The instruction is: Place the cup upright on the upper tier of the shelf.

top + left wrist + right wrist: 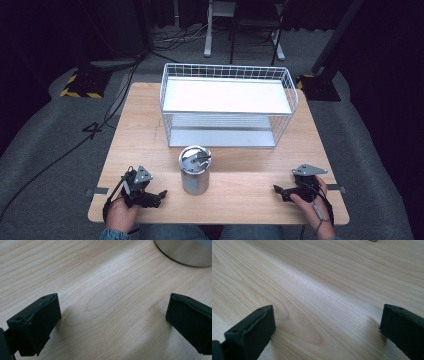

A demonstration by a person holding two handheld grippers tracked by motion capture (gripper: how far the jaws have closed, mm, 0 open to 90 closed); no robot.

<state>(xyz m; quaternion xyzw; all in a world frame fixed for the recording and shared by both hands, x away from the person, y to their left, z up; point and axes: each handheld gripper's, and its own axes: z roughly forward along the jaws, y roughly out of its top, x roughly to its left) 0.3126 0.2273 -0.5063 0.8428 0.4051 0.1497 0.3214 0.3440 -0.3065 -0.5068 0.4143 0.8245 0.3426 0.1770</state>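
We see a light wood table (140, 125) with a white wire basket (227, 105) standing on its far half; the basket has a white upper shelf and a grey lower level, open toward the person. A metal canister (194, 170) stands upright just in front of the basket, near the table's middle, apart from the basket and from both tools; something metal lies on its top, too small for us to identify. The left gripper (156, 196) rests low at the near left edge, held in the person's left hand (120, 212), pointing toward the canister. In the left gripper view its jaws are spread wide over bare wood, nothing between them, with the canister's base (186, 252) at the top right. The right gripper (280, 191) sits at the near right edge in the right hand (310, 204), jaws likewise wide apart and empty over bare wood.
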